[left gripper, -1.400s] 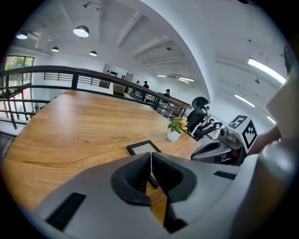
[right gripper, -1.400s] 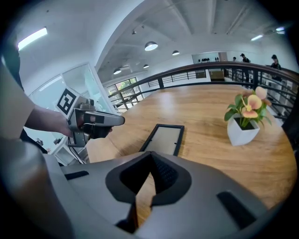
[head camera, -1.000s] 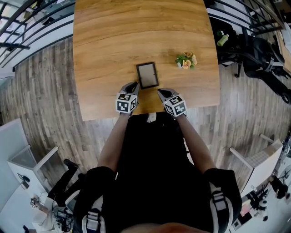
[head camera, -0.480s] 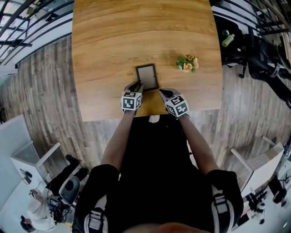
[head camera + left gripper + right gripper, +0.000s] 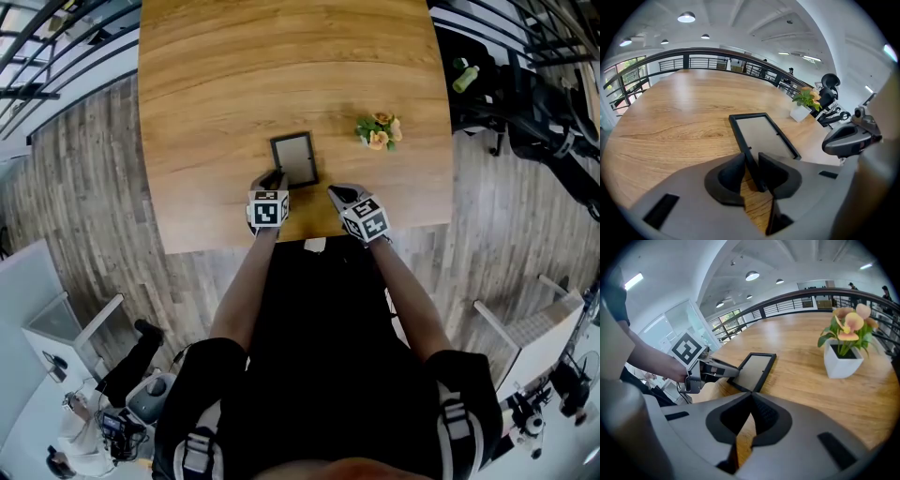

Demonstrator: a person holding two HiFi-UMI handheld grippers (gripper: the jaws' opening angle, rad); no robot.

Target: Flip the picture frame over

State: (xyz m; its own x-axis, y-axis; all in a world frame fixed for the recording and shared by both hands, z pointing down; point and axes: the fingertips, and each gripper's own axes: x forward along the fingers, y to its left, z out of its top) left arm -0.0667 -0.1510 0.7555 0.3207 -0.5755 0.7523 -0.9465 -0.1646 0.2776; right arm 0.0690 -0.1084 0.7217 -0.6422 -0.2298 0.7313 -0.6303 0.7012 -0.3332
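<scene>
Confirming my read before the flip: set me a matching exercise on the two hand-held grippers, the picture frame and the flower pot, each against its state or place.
1 left hand-held gripper
2 right hand-held gripper
3 picture frame
4 flower pot

A upright, right of the frame in the head view
B jaws together, nothing between
C flat on the table
D jaws apart, astride the frame's edge

Pairs: 1-D, 2-B, 3-C, 4-A.
The left jaws have just been opening, the frame's edge between them.

open-plan office mezzanine: black railing [image 5: 686, 60], office chair [image 5: 829, 82], ceiling lights [image 5: 686, 18] (plank floor [image 5: 94, 187] below)
</scene>
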